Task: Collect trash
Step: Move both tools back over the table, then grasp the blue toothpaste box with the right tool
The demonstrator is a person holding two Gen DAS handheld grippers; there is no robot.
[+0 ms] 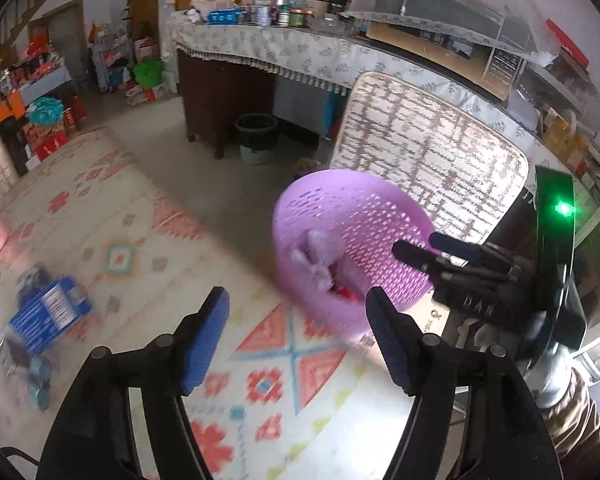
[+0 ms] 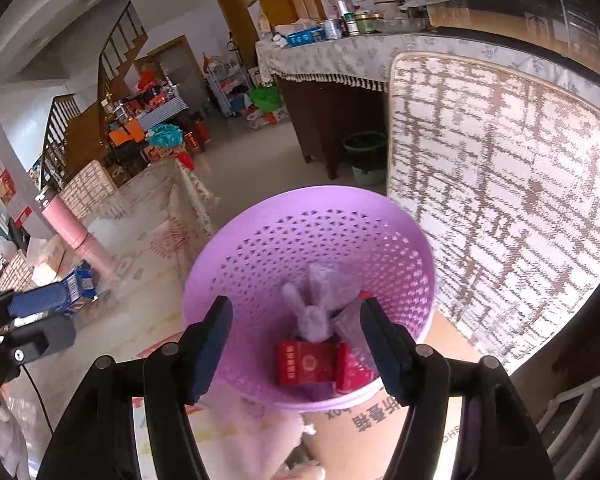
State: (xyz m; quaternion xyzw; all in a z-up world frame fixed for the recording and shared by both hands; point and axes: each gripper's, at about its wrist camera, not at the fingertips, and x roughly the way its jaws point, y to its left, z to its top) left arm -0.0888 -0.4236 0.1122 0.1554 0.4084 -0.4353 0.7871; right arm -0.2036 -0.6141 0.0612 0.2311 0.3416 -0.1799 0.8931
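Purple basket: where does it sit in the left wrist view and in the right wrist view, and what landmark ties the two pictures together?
Left wrist view: purple basket right of centre, blurred, above the right finger of the open left gripper.
Right wrist view: low centre, seen from above, framed by the open right gripper; red packs inside.
Shared landmark: the patterned chair back behind the basket.

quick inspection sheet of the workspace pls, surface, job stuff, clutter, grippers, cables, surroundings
surface: patterned table cover, red and blue motifs
job's things: purple basket holding red packs, crumpled clear wrap, a fuzzy purple bunny-shaped piece
clutter: blue packet lying on the cover, blurred
grippers: left gripper open, nothing between pads; right gripper open above the basket
cables: thin black cable by the left gripper
surroundings: chair back, cluttered counter, green floor bin
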